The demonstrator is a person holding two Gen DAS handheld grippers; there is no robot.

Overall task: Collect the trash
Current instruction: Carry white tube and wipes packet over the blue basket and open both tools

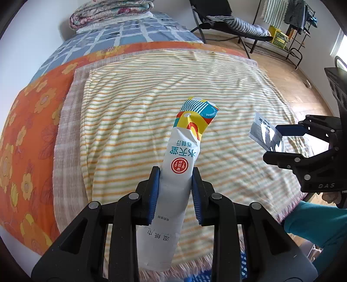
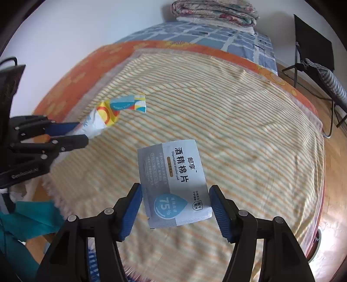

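Above the striped yellow-and-cream blanket [image 1: 173,86], the left gripper [image 1: 173,193] pinches a crumpled white wet-wipe wrapper [image 1: 173,173]; the right gripper [image 2: 175,208], half-spread, clamps a flat grey alcohol-pad sachet [image 2: 173,184] by its edges. That edge grip could buckle, dropping the sachet onto the blanket. No bin clearly shows.

We see a striped blanket [image 1: 151,97] spread over an orange floral sheet [image 1: 32,121] (folded quilts [image 1: 110,13] beyond).
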